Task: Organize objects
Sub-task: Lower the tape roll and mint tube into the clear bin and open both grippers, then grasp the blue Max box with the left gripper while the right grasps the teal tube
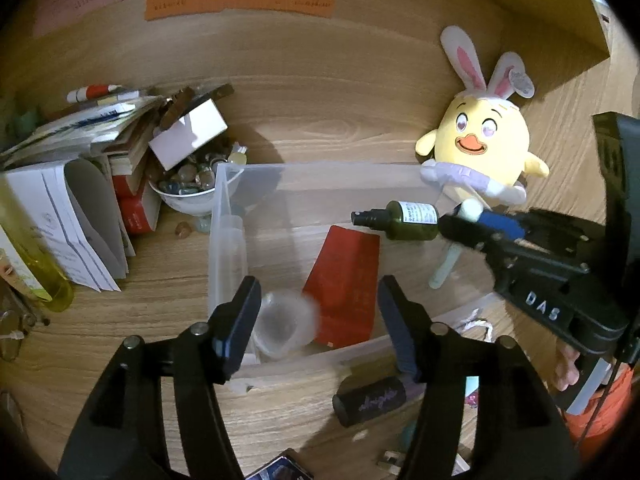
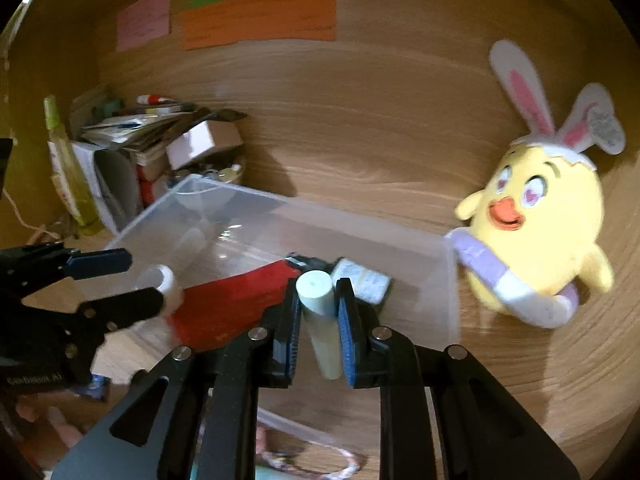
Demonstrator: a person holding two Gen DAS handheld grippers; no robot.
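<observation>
A clear plastic bin (image 1: 224,216) stands on the wooden desk; it also shows in the right wrist view (image 2: 400,236). Inside lie a red packet (image 1: 344,280), a dark green spray bottle (image 1: 404,220) and a clear plastic cup (image 1: 286,322). My left gripper (image 1: 316,320) is open above the bin's near side, over the cup. My right gripper (image 2: 318,316) is shut on a pale green cylindrical stick (image 2: 320,312) and holds it over the bin's right part; it shows in the left wrist view (image 1: 476,224) with the stick (image 1: 444,268) hanging below.
A yellow chick plush with bunny ears (image 1: 480,140) leans behind the bin's right corner. Books and papers (image 1: 80,160), a bowl of stones (image 1: 188,188) and a yellow bottle (image 1: 36,264) crowd the left. A dark tube (image 1: 372,400) lies before the bin.
</observation>
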